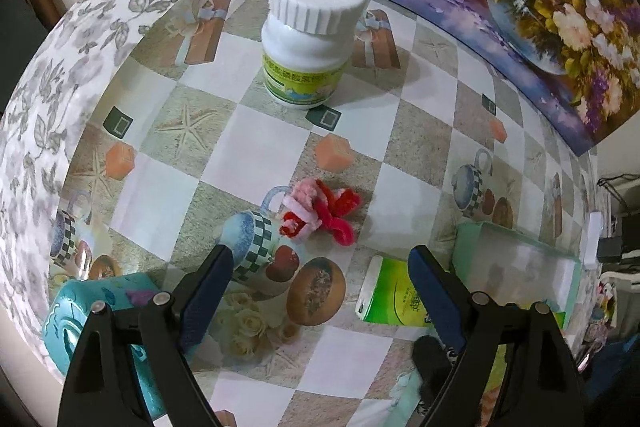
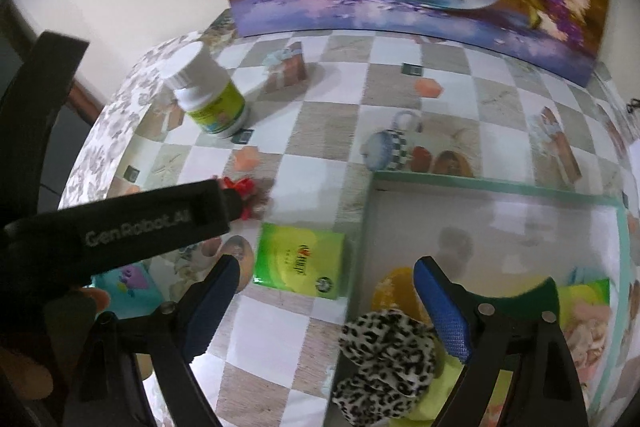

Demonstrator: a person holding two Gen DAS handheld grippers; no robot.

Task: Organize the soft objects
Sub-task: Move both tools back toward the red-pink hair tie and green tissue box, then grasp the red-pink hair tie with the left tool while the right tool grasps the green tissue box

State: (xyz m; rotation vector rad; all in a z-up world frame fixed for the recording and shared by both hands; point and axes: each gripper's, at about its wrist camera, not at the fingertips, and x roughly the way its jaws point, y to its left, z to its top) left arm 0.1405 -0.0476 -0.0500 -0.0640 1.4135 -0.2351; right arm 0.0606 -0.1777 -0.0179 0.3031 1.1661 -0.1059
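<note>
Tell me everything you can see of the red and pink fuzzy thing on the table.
The pipe-cleaner bundle looks like fuzzy chenille stems, some bright red and some pale pink, twisted into loops and knotted together. It lies flat on the checked tablecloth, nearer than the white bottle and beyond the open left gripper, which does not touch it. In the right wrist view the left gripper's body hides most of it.

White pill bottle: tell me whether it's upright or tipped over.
Upright. The white pill bottle stands on its base on the tablecloth, ribbed cap on top.
</note>
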